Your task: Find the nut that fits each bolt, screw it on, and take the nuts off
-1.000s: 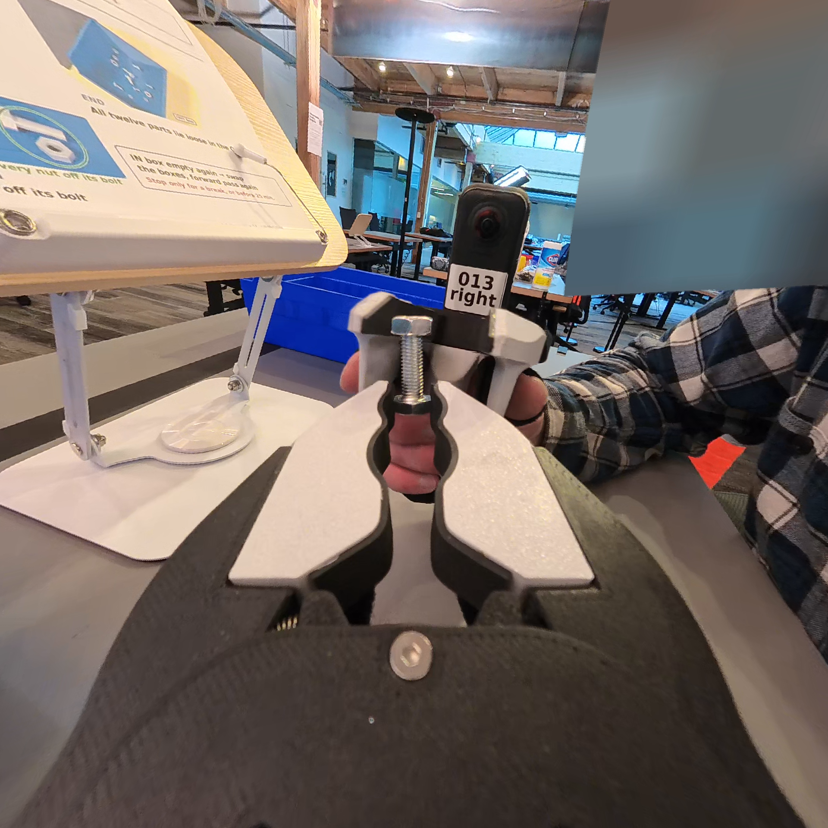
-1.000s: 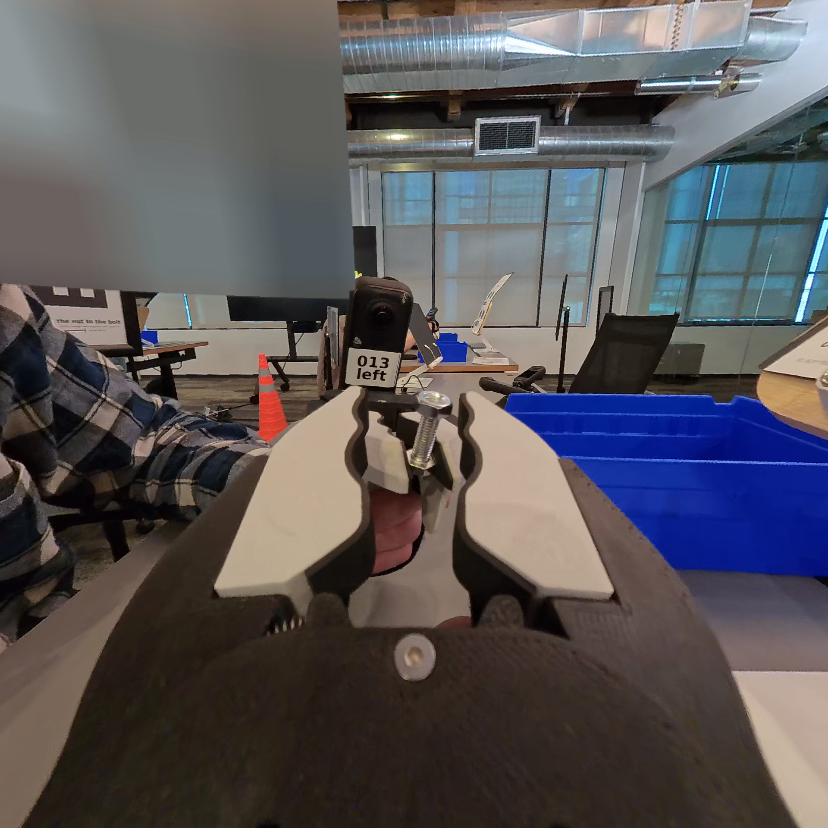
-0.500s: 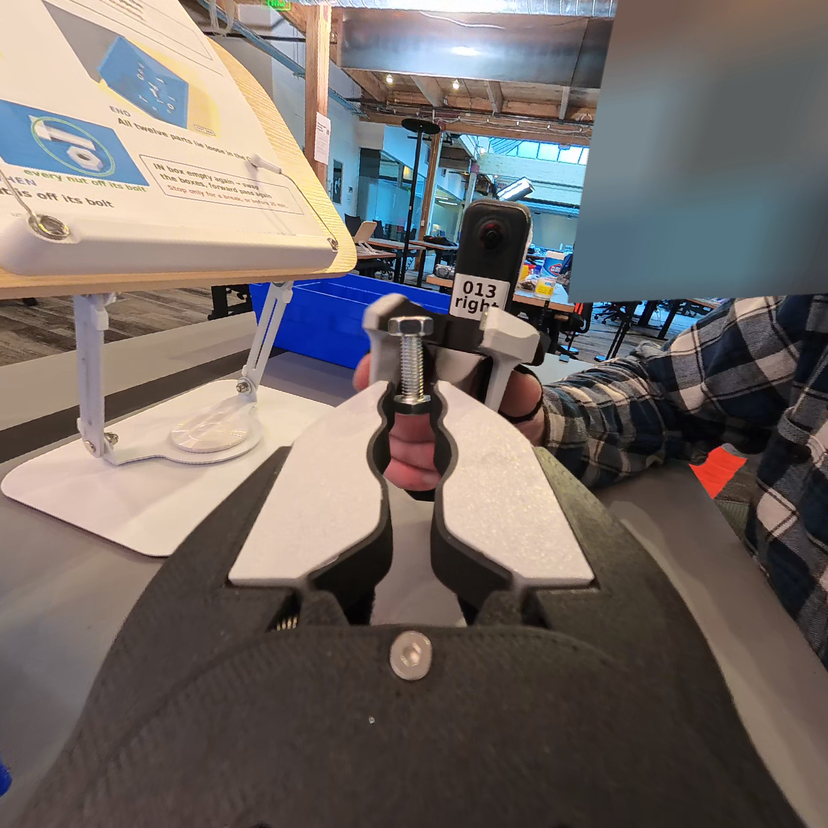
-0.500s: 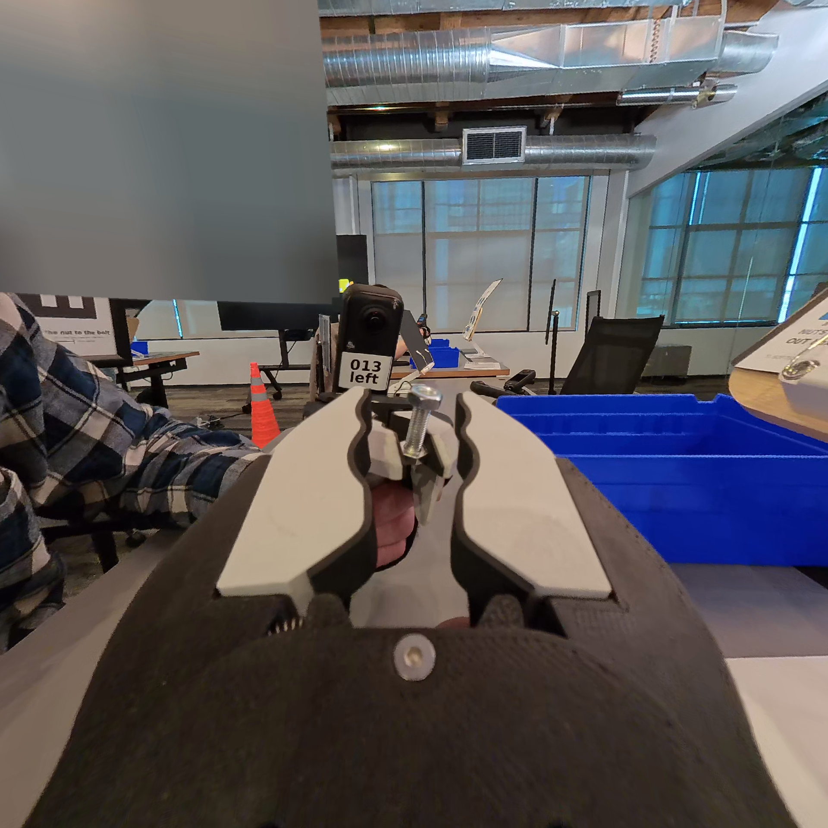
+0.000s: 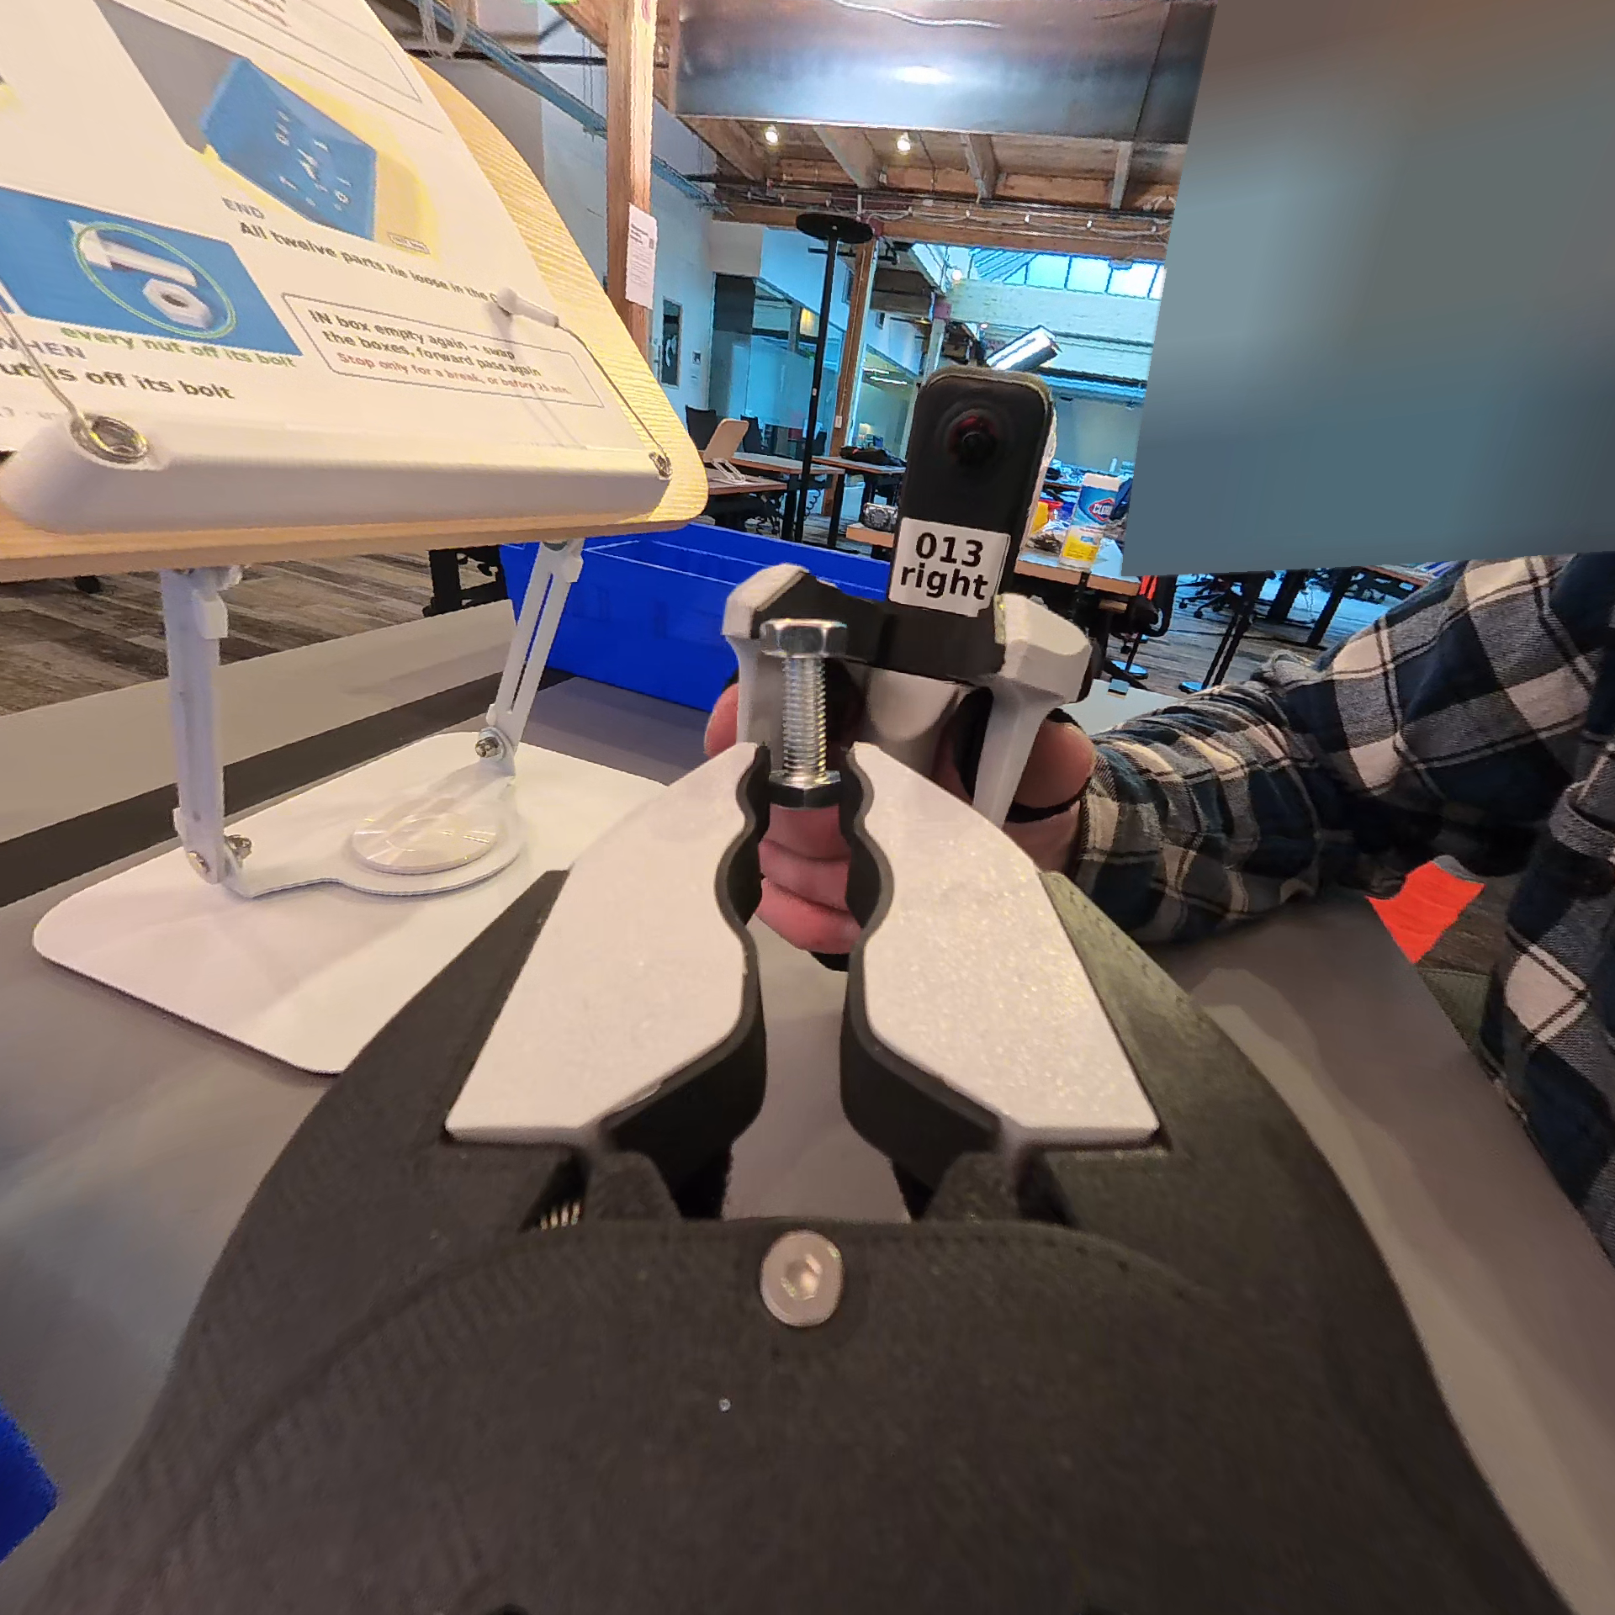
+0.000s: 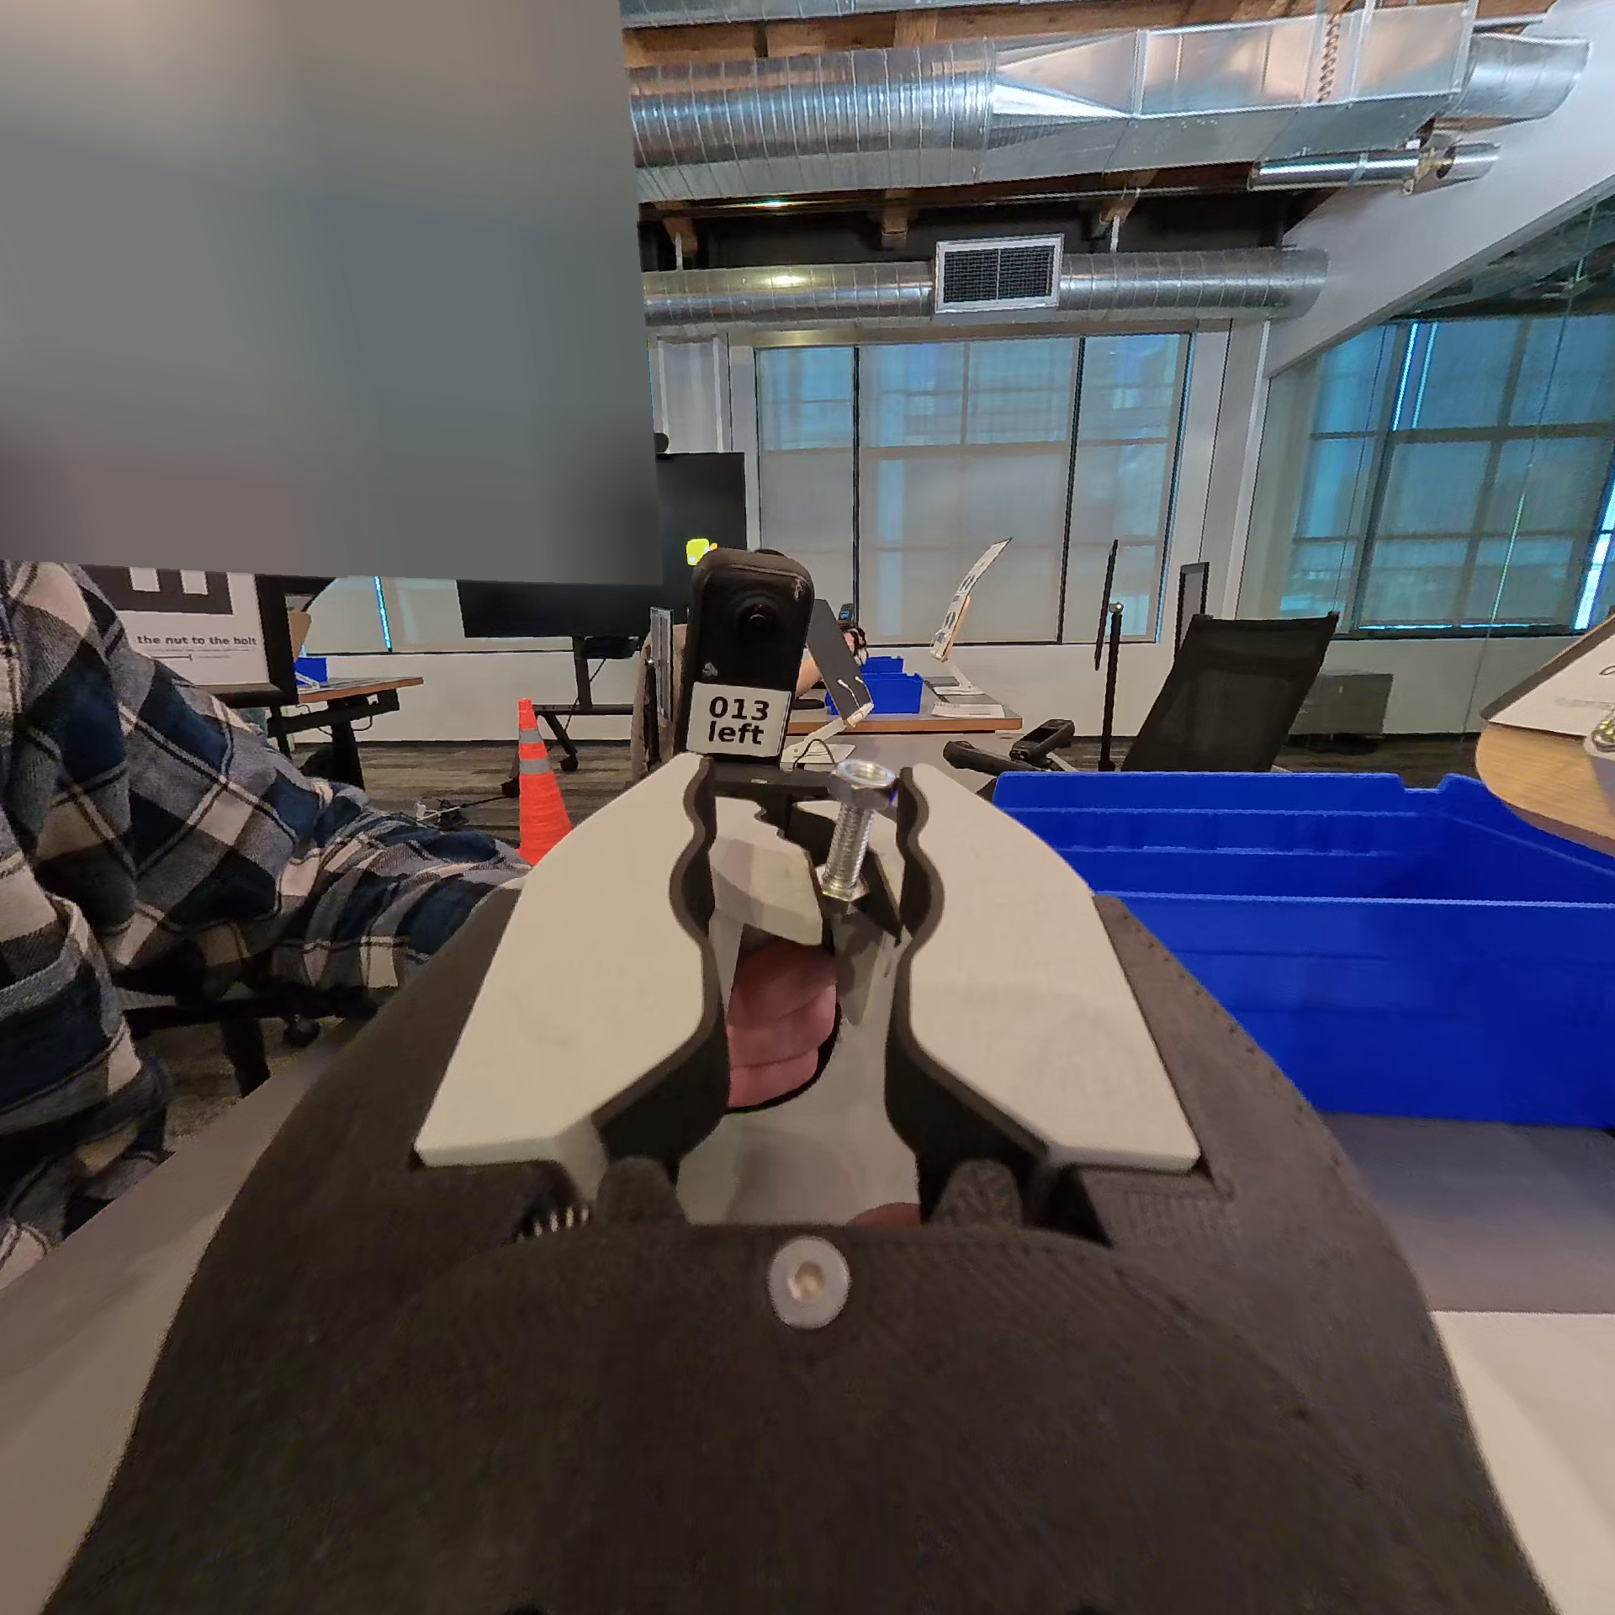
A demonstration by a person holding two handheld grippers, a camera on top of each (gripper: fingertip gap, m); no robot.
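My left gripper (image 5: 802, 773) is shut on the hex head of a silver bolt (image 5: 802, 717) and holds it upright above the table. A silver nut (image 5: 802, 638) sits on the bolt's upper end. My right gripper (image 6: 800, 778) faces the left one and is open around the nut (image 6: 861, 784). The nut lies close against its right finger (image 6: 926, 813), with a clear gap to the left finger. The bolt's shaft (image 6: 848, 843) slants down to my left gripper (image 6: 830, 909). In the left wrist view my right gripper (image 5: 900, 638) stands behind the bolt, its fingers spread.
A blue bin (image 6: 1311, 918) stands to the right; it also shows in the left wrist view (image 5: 647, 612). An instruction board (image 5: 262, 262) on a white stand (image 5: 218, 944) is at the left on the grey table (image 5: 87, 1136). A plaid sleeve (image 5: 1311, 769) reaches in. Only a small space, under 4 cm, lies between the two pairs of fingers.
My right gripper's jaws narrowed a little and then widened again; the nut now sits nearer its right finger. My left gripper keeps the same hold on the bolt.
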